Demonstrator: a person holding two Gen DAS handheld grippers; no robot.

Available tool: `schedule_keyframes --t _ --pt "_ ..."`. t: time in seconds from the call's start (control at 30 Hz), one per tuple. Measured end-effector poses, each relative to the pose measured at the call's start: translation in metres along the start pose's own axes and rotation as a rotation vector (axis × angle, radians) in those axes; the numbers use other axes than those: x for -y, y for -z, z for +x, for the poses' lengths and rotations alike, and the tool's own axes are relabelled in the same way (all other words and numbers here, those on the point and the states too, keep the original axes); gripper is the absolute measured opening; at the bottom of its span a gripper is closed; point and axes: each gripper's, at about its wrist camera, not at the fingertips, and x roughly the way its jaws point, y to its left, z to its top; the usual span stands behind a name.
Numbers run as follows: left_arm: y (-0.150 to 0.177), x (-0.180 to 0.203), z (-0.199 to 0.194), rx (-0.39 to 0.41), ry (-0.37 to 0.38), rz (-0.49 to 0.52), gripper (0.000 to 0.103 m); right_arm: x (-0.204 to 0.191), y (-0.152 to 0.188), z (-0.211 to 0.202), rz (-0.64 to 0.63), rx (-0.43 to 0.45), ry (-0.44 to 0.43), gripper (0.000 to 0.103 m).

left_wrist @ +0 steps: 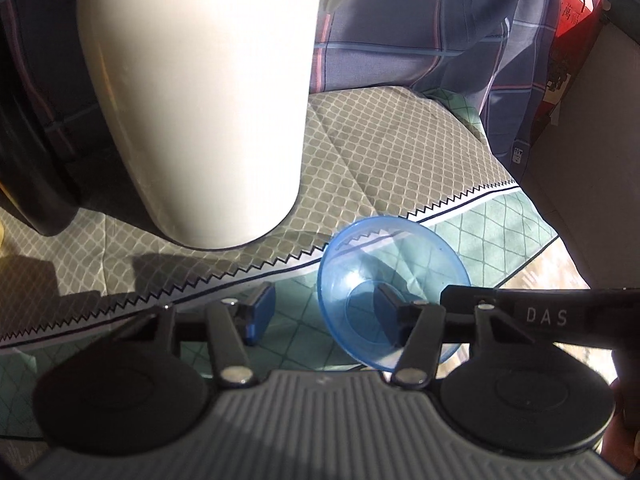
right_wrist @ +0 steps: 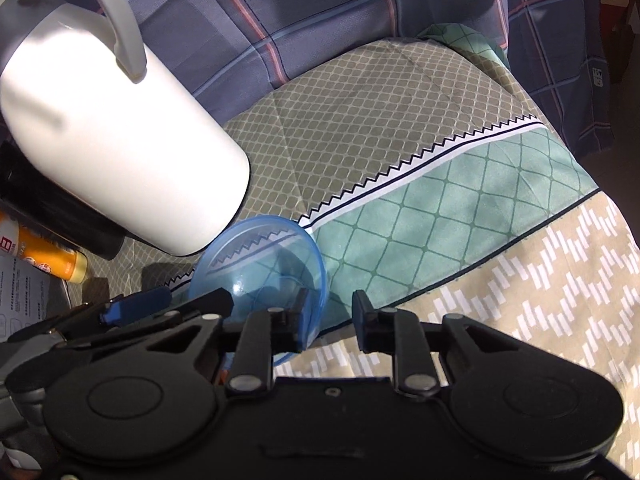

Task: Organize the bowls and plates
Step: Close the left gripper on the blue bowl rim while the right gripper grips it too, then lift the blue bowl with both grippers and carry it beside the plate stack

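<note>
Patterned bedding (right_wrist: 400, 128) is serving as the work surface, a grey lattice band giving way across a zigzag stripe to a green lattice band, with a plaid quilt (right_wrist: 320, 20) bunched up behind; a tall white jug (left_wrist: 200, 100) is standing on the grey band, and an orange bottle (right_wrist: 52, 258) is lying at the left edge of the right wrist view; the blue bowl (left_wrist: 390, 280), clear plastic and the only dish showing, is sitting just in front of the jug's base, tipped so that its mouth is facing the cameras, straddling the stripe and the green band; both tongs are converging on it from the near side; the left gripper (left_wrist: 320, 314) is holding its jaws partly apart, its right finger (left_wrist: 390, 312) reaching inside the bowl and its left finger (left_wrist: 260, 312) staying outside the left rim, so the rim wall is lying between them without any pad visibly pressing on it; the right gripper (right_wrist: 330, 320) is showing a narrow gap, its left finger (right_wrist: 298, 324) overlapping the bowl's right rim and its right finger (right_wrist: 364, 320) hanging over bare cloth, and no clamp on the rim is readable; being round, the bowl is offering no long axis, so the coming move is probably turning on which rim each tong is bracketing; the left one is looking nearer to a true bite.
</note>
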Motion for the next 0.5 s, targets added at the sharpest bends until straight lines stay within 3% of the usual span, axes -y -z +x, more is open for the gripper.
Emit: schedule_keyframes --t 0.07,0.2,0.5 --pt "0.000 0.002 0.004 -0.017 0.022 0.006 0.024 -0.001 0.000 0.004 -0.006 -0.003 -0.011 0.007" --pt "0.003 0.010 0.001 -0.005 0.001 0.039 0.023 -0.007 0.002 0.002 -0.019 0.013 0.000 0.006" --pt "0.013 0.022 -0.033 0.024 0.038 0.046 0.023 -0.010 0.014 -0.038 -0.045 0.056 0.026 0.006"
